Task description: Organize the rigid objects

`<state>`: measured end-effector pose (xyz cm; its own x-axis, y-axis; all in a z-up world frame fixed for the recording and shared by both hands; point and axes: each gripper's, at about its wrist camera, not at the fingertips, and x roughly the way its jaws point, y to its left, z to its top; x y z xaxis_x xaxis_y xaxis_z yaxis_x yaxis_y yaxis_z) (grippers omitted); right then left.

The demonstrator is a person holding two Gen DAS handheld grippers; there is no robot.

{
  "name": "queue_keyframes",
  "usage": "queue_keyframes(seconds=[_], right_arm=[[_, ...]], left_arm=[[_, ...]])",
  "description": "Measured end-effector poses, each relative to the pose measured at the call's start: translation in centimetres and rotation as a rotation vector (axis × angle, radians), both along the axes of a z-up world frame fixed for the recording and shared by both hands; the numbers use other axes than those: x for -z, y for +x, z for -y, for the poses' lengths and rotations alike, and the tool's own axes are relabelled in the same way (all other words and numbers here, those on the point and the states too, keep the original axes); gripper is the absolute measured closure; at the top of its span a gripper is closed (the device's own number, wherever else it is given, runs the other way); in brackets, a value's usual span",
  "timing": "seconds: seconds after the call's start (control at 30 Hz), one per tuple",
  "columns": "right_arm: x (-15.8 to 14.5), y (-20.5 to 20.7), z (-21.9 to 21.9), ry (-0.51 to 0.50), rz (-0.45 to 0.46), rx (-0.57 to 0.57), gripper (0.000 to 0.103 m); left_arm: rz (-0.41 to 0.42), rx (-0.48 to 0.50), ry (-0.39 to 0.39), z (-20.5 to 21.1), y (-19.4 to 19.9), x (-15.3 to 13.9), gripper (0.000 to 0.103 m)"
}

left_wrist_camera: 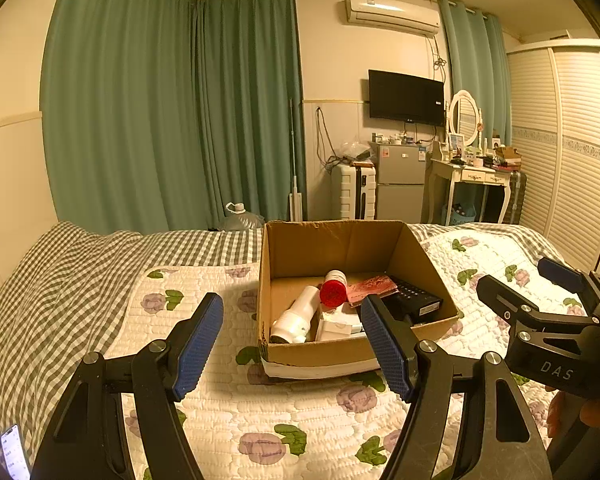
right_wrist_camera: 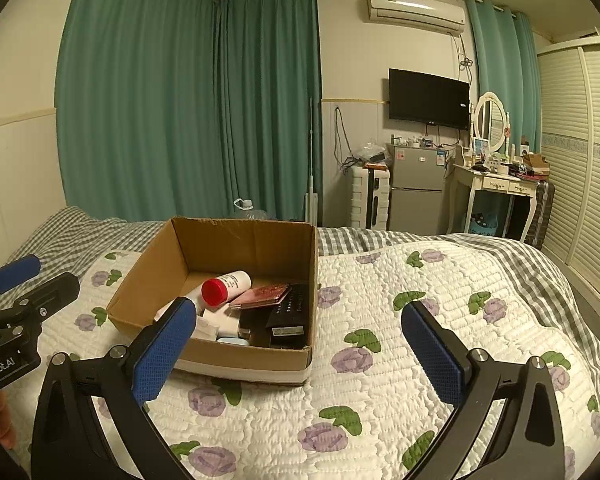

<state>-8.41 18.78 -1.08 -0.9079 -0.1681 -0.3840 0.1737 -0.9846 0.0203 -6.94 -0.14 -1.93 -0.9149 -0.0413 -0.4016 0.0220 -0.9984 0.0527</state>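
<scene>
The open brown cardboard box (left_wrist_camera: 340,344) rests on the floral quilted bed (left_wrist_camera: 228,400), holding a red-capped white bottle (left_wrist_camera: 334,290) whose long axis points away. Left gripper (left_wrist_camera: 292,344) and right gripper (right_wrist_camera: 300,354) both spread wide, empty; the left appears nearer.

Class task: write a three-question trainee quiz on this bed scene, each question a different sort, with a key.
1. True or false: the box on the quilt is closed.
2. What colour is the cap of the bottle lying in the box?
A. blue
B. red
C. green
3. Fill in: the left gripper and right gripper both have jaws that are ____ and hold nothing.

Key: 1 false; 2 B; 3 open.
</scene>
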Motion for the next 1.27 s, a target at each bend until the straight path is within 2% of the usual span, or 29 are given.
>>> queue_keyframes(seconds=[1.27], right_arm=[[0.55,-0.12,0.18,0.009,0.02,0.004,0.0]], left_arm=[[0.008,0.001,-0.006,-0.05,0.35,0.24,0.029]])
